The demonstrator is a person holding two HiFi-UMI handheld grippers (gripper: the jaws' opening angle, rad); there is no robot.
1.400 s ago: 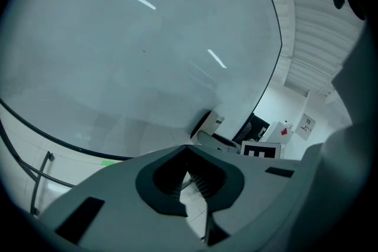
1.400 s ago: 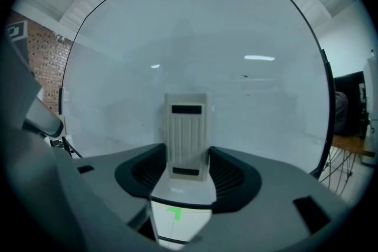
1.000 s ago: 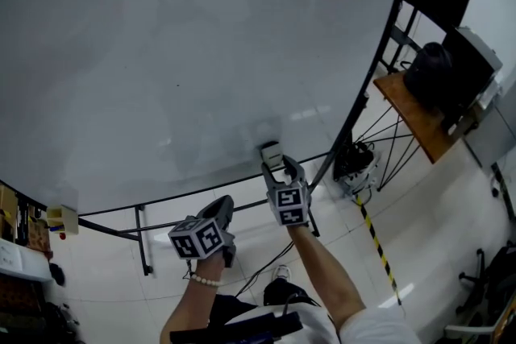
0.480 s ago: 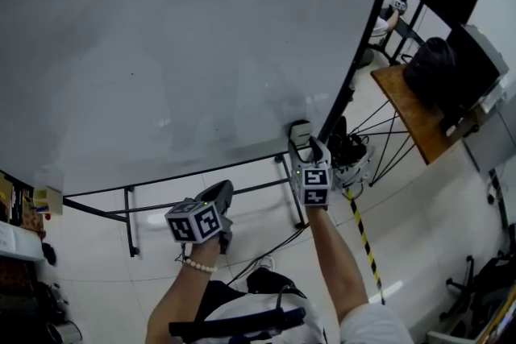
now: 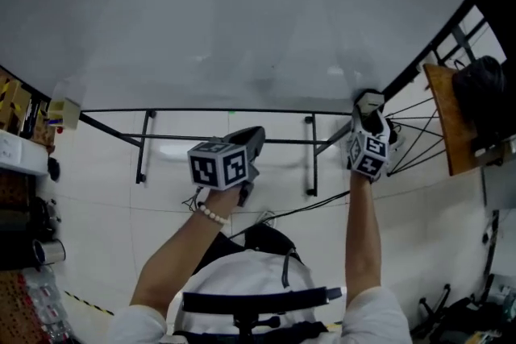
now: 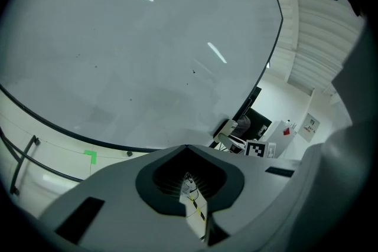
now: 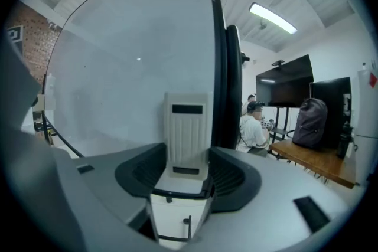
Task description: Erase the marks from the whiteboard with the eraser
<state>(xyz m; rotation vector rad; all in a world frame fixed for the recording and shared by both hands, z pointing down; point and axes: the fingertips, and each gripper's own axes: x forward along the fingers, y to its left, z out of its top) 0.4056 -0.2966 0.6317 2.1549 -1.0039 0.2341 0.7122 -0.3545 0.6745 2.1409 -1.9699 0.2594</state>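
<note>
The large whiteboard (image 5: 242, 12) fills the upper head view; it looks wiped, with only a few tiny dark specks. My right gripper (image 5: 369, 110) is shut on the white eraser (image 5: 368, 102), pressed to the board's lower right corner by the black frame. In the right gripper view the ribbed eraser (image 7: 188, 133) stands upright between the jaws against the whiteboard (image 7: 130, 68). My left gripper (image 5: 251, 139) hangs below the board's bottom edge, away from the surface, jaws shut with nothing between them. The left gripper view shows the whiteboard (image 6: 118, 38) ahead and the right gripper's marker cube (image 6: 255, 149) at its corner.
The board's black stand bars (image 5: 226, 113) run under its lower edge. A wooden table (image 5: 451, 117) with a dark backpack (image 5: 484, 89) stands to the right. Shelves with clutter (image 5: 20, 141) line the left. A seated person (image 7: 254, 124) and screens (image 7: 283, 88) lie beyond the board.
The right gripper has slid the eraser along the bottom edge to the lower right corner. The head view swung downward and left; the left gripper stayed low, off the board.
</note>
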